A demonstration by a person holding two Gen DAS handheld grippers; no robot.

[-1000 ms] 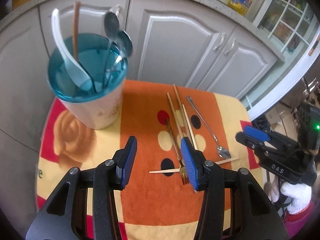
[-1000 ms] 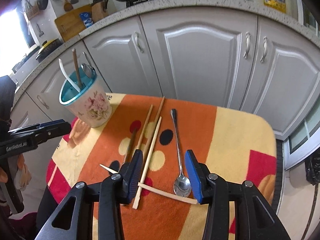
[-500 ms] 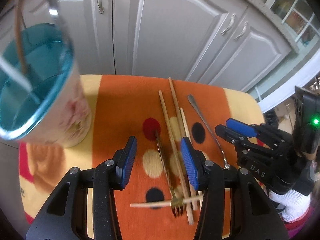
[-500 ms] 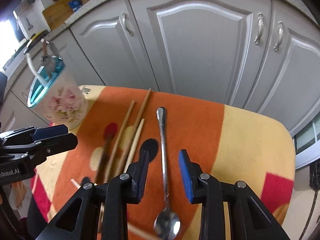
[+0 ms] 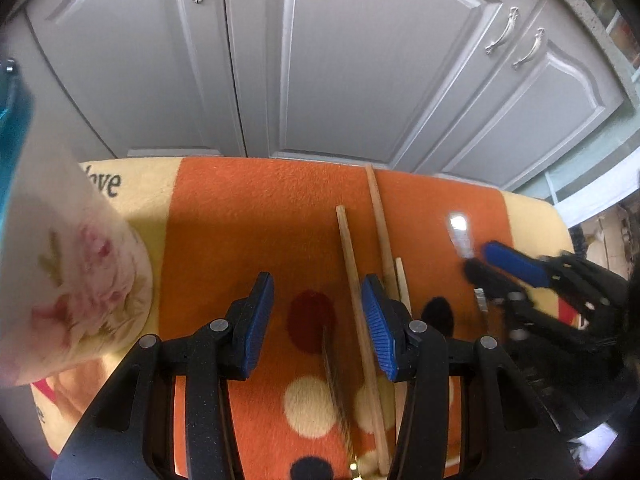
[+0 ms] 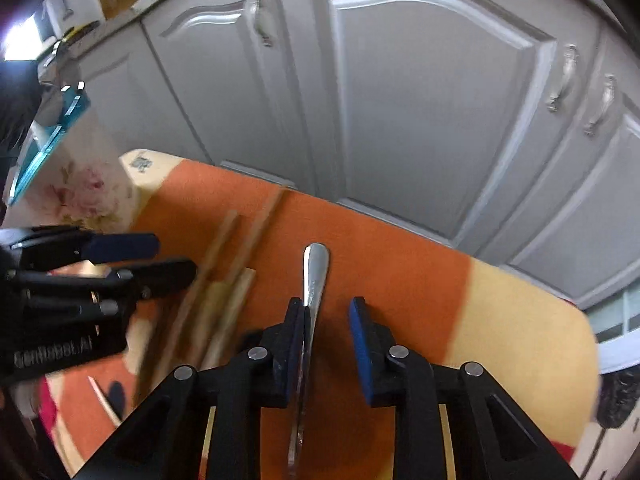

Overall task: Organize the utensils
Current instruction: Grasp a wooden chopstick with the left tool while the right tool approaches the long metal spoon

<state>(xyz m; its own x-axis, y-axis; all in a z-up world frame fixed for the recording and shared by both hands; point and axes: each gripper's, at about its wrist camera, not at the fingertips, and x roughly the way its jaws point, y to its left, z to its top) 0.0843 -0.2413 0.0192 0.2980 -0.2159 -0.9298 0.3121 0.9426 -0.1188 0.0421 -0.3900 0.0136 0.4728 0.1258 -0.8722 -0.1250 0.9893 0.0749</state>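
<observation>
The orange cloth (image 5: 248, 216) is being viewed close and low, cabinet-ward, along each gripper's fingers; the chopsticks (image 5: 352, 264) and floral cup (image 6: 76, 184) are being shared by both views.

Legible txt: "love" printed in dark letters on cloth (image 5: 105, 184), yellow corner nr cup. Left gripper (image 6: 132, 258) body: white lettering, blurred, approx. "GenRobot.AI".
</observation>
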